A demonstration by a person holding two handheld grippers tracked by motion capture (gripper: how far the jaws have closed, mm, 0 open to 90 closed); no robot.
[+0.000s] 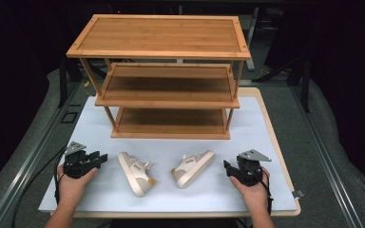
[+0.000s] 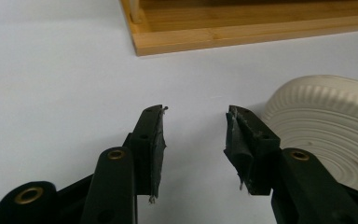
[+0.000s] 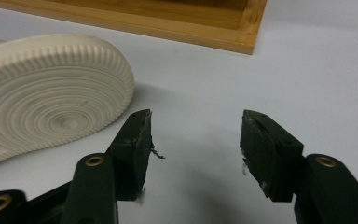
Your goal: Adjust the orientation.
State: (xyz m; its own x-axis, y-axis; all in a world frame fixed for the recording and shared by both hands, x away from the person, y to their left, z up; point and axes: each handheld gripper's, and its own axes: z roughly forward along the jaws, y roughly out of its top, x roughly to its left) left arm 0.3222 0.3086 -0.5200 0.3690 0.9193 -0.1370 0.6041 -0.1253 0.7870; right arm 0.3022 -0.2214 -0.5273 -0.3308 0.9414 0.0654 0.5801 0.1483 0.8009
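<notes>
The white-topped bench [image 1: 247, 123] carries everything; its largest load is a three-tier wooden shelf rack [image 1: 164, 76], standing ahead of both claws with all its tiers bare, which suggests, as a judgement only, that it is meant to receive the shoes; nearer, between the two claws, lie two cream sneakers, each tipped on its side with the ribbed sole turned outward toward the claw beside it; the left shoe [image 1: 135, 173] lies just inward of the left claw [image 1: 100, 158], and its sole shows at the right of the left claw's own view, near the jaw but apart from it; the right shoe [image 1: 193, 168] lies just inward of the right claw [image 1: 227, 167], its sole at the left of that claw's view, likewise untouched; both claws are released, jaws spread with only bare bench between them, each held low in a hand [image 1: 73, 185] resting on the bench at its outer side, probably so that either can reach its nearest shoe; one claw per shoe seems the evident arrangement.
</notes>
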